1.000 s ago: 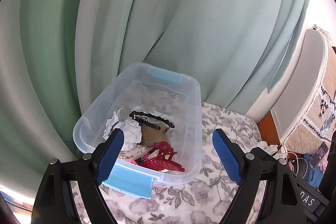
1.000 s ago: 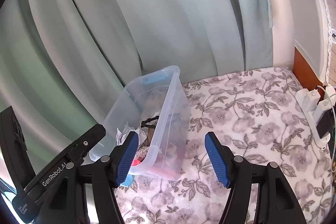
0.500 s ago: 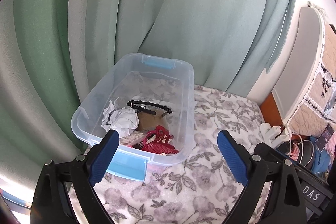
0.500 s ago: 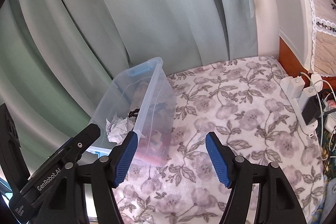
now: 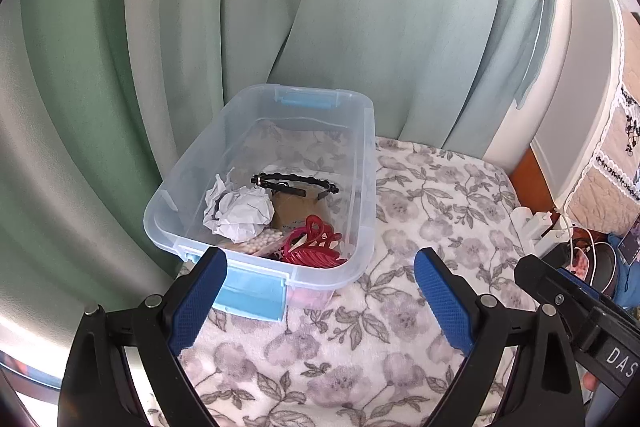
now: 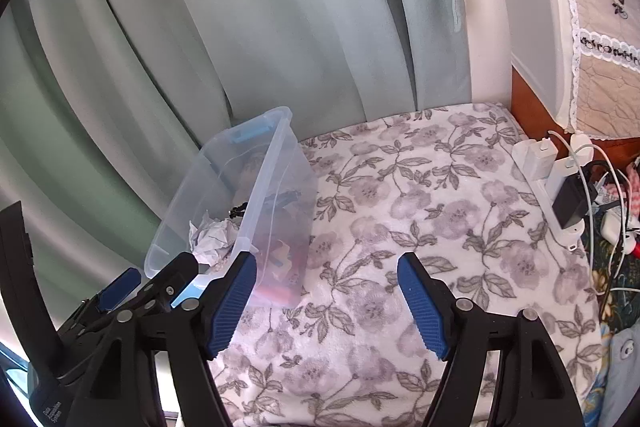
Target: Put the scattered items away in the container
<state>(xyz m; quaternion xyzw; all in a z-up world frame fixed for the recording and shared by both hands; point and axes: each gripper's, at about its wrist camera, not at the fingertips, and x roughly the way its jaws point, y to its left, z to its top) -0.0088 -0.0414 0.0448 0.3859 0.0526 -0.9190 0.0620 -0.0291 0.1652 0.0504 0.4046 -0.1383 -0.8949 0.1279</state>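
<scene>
Nearest, the left gripper (image 5: 316, 291) and right gripper (image 6: 326, 301) both hang spread wide and empty above a floral blanket (image 5: 360, 347); their jaws have just been opening, nothing between them. Just beyond sits the clear plastic container (image 5: 362, 187), holding crumpled paper (image 5: 240, 211), a red hair claw (image 5: 316, 247) and a black headband (image 5: 296, 181), apparently already tidied away. Green curtains (image 5: 320, 7) hang behind.

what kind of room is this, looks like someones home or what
Most likely a home bedroom: a floral fleece blanket covers the surface, pale green curtains hang right behind it, and phone chargers on a power strip sit at the edge beside a lace-trimmed quilted cover.
</scene>
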